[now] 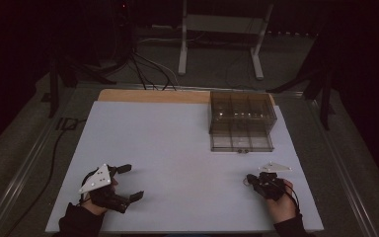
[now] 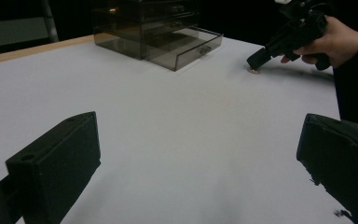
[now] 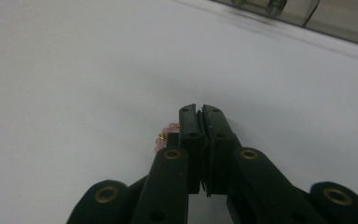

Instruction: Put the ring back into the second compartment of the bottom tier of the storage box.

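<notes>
- Looking down from the high view: right gripper (image 1: 249, 178) sits near the table's front right, well short of the drawer box (image 1: 242, 121) at the far edge. Bottom drawer (image 1: 241, 142) of that box is pulled out toward the person. Left gripper (image 1: 130, 182) rests well left of the box, jaws spread wide, nothing between them.
- Free room, same view: white table top (image 1: 168, 148) between the right gripper and the drawer box is bare, so I'd say it's a straight run to the drawer. Table edge lies close behind both hands; keep moves forward, not back.
- Left gripper view: own jaws wide apart and empty. Across the table, right of the drawer box, the right gripper tip is down on the surface with a small pink bead bracelet (image 2: 253, 71) at it.
- Right gripper view: jaws pressed together, tip low on the table; pink and gold beads (image 3: 165, 135) stick out at the left of the tip. Looks like a pinch on the bracelet, though how much sits inside the pads is hidden.
- Advice: lift slowly and check the loop hangs free before heading for the drawer box; a thin bite could slip. Clear the drawer's front lip from above.
</notes>
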The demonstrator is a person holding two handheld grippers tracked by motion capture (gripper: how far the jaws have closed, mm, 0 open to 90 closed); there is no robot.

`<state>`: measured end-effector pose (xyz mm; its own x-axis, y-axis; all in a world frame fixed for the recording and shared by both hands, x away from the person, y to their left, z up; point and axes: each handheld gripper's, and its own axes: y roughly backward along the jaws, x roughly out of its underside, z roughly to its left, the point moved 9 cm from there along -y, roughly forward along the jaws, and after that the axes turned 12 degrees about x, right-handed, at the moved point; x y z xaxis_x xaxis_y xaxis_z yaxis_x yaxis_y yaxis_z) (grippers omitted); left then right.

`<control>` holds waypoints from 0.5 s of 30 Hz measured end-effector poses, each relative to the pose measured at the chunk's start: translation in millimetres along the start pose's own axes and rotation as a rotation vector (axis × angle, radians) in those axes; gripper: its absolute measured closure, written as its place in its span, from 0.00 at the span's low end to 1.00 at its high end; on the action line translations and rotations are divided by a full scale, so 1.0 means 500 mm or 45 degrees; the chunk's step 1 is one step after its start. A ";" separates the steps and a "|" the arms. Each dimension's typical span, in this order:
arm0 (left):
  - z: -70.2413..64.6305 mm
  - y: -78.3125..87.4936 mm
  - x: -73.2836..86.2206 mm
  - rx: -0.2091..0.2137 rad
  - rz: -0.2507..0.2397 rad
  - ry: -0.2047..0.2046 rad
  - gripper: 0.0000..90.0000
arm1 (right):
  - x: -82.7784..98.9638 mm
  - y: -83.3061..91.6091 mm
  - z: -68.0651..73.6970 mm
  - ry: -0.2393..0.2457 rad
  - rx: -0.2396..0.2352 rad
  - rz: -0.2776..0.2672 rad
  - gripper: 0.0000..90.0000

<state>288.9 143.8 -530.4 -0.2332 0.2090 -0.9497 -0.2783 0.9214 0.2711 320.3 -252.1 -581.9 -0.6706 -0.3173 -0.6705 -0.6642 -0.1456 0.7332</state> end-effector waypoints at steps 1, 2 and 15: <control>0.001 0.000 0.000 -0.001 -0.001 0.002 0.01 | -0.003 0.003 0.000 -0.001 0.001 -0.009 0.97; 0.001 -0.001 -0.001 -0.002 -0.004 0.004 0.01 | -0.004 0.005 0.000 -0.002 0.000 -0.014 0.97; 0.008 0.003 -0.002 -0.025 -0.017 0.017 0.01 | -0.010 0.014 -0.002 -0.011 -0.005 -0.034 0.98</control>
<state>292.6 146.5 -529.6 -0.2417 0.1926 -0.9511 -0.2996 0.9174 0.2619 319.5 -252.4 -573.4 -0.6555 -0.3048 -0.6909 -0.6807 -0.1578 0.7154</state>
